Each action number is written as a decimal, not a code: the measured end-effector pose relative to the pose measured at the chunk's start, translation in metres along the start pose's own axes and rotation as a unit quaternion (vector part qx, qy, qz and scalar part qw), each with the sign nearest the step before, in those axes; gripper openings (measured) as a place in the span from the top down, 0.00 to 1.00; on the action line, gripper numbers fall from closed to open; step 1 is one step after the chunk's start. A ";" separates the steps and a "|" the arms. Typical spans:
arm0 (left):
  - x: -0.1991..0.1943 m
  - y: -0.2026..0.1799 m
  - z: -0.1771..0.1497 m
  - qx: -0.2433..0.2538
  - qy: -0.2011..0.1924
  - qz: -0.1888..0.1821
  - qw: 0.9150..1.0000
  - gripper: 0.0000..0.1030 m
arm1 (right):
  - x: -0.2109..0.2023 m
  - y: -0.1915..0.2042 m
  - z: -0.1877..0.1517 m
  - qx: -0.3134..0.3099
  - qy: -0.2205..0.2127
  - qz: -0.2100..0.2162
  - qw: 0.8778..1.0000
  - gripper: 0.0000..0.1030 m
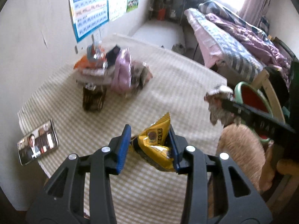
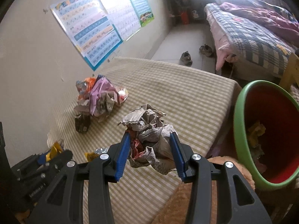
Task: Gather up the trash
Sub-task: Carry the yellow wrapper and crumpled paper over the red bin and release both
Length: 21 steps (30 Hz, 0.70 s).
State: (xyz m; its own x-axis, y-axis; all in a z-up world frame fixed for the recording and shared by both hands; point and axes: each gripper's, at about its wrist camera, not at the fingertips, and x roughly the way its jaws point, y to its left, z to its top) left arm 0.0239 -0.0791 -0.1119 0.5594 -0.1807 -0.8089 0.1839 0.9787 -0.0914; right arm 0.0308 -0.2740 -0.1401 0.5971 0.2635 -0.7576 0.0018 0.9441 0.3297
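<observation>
Over the checked table:
Left gripper: I clench a yellow snack wrapper.
Right gripper: I grasp crumpled newspaper near the bin.

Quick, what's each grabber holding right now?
Left gripper: closed on the yellow snack wrapper.
Right gripper: closed on the crumpled newspaper.

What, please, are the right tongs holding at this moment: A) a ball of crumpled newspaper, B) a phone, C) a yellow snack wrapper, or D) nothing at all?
A: in the right wrist view the right tongs are clamped on the crumpled newspaper, while the yellow snack wrapper sits in the left tongs.
</observation>
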 end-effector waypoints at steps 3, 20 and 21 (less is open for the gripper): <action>-0.003 -0.006 0.012 0.001 -0.013 -0.006 1.000 0.64 | -0.011 -0.007 0.004 0.012 -0.014 0.000 1.000 0.59; -0.020 -0.048 0.045 0.018 -0.053 -0.041 0.998 0.64 | -0.044 -0.036 0.013 0.055 -0.056 -0.011 0.997 0.58; -0.020 -0.049 0.045 0.019 -0.053 -0.042 0.998 0.64 | -0.045 -0.036 0.013 0.055 -0.058 -0.011 0.997 0.58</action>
State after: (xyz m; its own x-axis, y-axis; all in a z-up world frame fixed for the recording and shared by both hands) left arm 0.0400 -0.1279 -0.0655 0.6230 -0.2722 -0.7333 0.2619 0.9560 -0.1323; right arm 0.0142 -0.3228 -0.1108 0.6841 0.2126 -0.6977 0.0992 0.9205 0.3778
